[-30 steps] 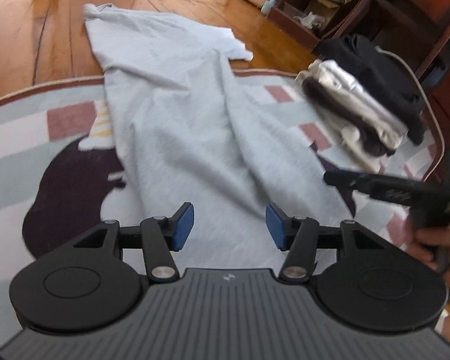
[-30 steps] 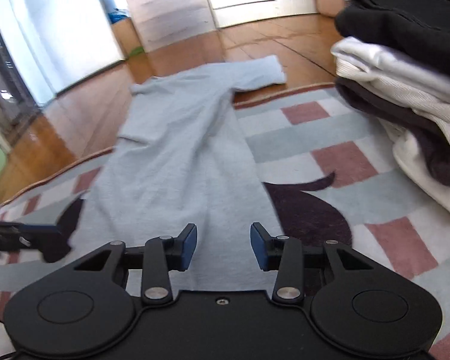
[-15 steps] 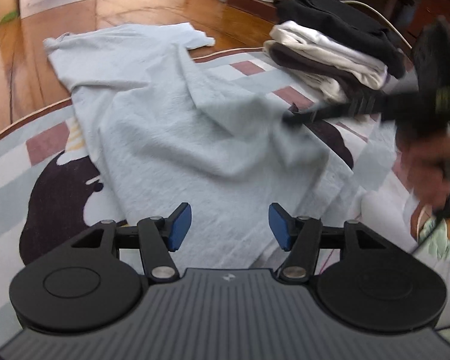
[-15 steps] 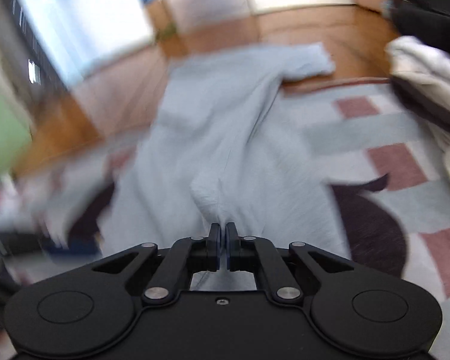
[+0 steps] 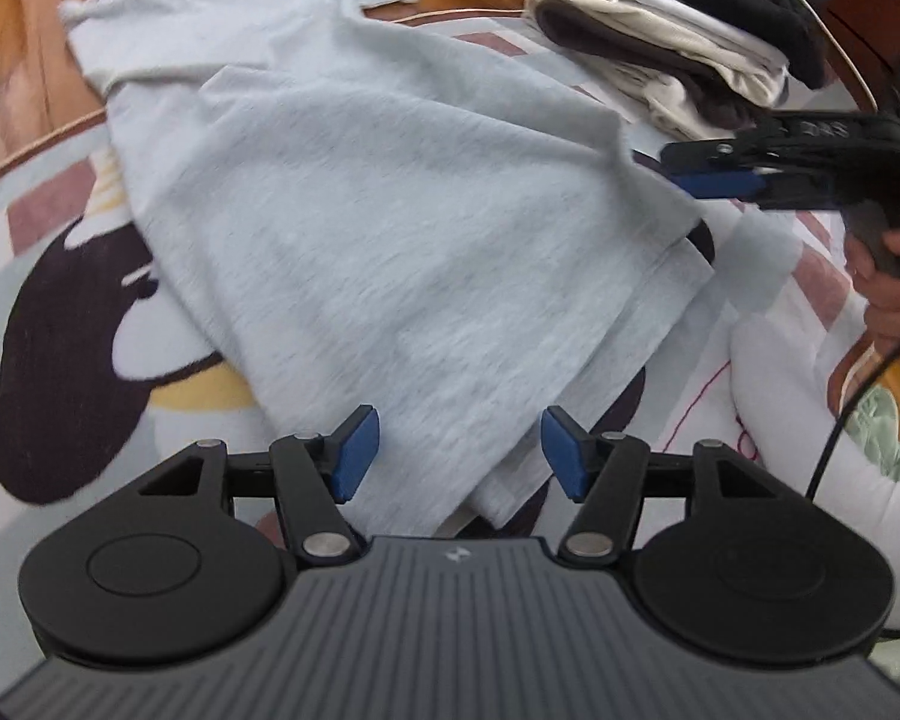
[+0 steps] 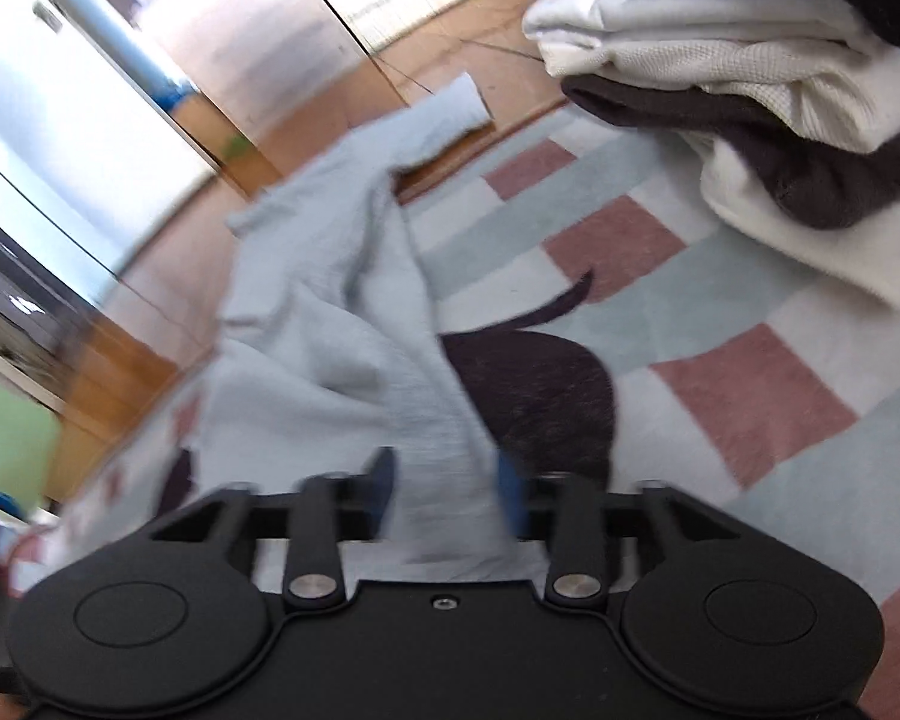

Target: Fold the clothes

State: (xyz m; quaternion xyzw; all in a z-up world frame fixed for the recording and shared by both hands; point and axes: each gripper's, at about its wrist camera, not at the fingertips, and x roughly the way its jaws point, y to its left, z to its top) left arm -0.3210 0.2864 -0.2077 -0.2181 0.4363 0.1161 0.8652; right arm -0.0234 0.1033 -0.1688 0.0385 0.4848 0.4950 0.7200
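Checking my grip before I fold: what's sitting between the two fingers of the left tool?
In the left wrist view, the light grey shirt lies on the rug, its folded edge between the open left tool.

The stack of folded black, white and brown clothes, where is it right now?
The stack of folded clothes sits on the patterned rug at upper right in both wrist views, beyond the right gripper and right of the light blue t-shirt.
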